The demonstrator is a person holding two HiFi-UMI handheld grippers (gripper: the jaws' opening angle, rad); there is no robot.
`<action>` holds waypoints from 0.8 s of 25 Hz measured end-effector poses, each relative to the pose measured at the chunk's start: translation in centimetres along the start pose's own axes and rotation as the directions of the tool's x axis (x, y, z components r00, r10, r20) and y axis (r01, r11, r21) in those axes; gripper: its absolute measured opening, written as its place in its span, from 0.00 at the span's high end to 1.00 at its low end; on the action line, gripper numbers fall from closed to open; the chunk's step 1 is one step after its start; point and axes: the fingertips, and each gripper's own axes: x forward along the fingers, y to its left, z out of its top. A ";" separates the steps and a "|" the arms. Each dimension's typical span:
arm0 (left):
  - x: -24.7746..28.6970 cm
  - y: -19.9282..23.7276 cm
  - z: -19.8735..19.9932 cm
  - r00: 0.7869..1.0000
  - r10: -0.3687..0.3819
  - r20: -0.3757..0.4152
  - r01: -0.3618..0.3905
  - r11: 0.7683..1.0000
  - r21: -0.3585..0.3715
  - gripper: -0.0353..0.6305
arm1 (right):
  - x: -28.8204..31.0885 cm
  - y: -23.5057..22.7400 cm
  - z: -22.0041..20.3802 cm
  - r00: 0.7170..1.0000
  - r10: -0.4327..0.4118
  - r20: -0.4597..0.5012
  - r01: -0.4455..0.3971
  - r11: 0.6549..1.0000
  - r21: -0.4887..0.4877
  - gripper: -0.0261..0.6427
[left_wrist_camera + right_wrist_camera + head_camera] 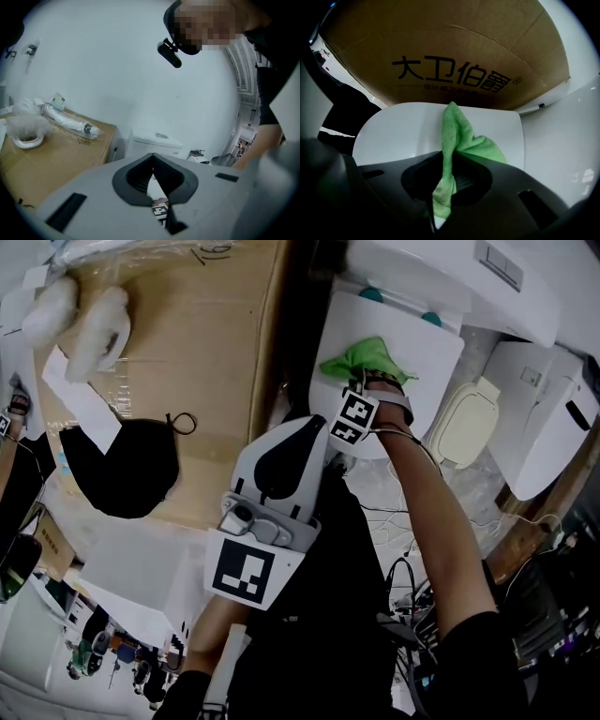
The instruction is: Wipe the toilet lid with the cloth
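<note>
The white toilet lid (427,357) is closed, and a green cloth (367,358) lies bunched on its left part. My right gripper (364,382) reaches over the lid's near edge and is shut on the cloth. In the right gripper view the cloth (457,136) runs from between the jaws of the right gripper (448,159) out onto the lid (393,133). My left gripper (314,425) is held up close under the head camera, off the lid. Its jaws meet at the tips with nothing between them, as the left gripper (153,157) shows in its own view.
A large cardboard box (206,343) stands left of the toilet, with wrapped parts (80,320) and a black bag (122,470) on it. The cistern (450,268) is behind the lid. Spare seat parts (464,423) and cables (403,587) lie to the right.
</note>
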 end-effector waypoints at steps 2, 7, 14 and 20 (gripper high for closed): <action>-0.4 -0.6 -0.5 1.000 -0.003 0.001 0.003 1.000 0.004 0.94 | -0.1 1.8 -0.5 1.000 0.011 -0.014 -0.011 1.000 -0.022 0.88; -1.5 -2.0 -1.1 1.000 -0.008 0.013 0.008 1.000 0.008 0.94 | -1.1 5.9 -0.5 0.999 0.032 -0.003 -0.032 0.999 -0.009 0.88; -3.1 -3.6 -1.2 0.999 0.007 0.042 -0.008 1.000 0.016 0.94 | -1.9 11.0 -1.1 0.997 0.074 0.004 -0.074 0.997 -0.017 0.89; -4.1 -4.8 -1.8 0.999 0.008 0.045 -0.009 1.000 0.017 0.94 | -2.6 14.7 -1.9 0.994 0.108 0.004 -0.108 0.994 -0.026 0.89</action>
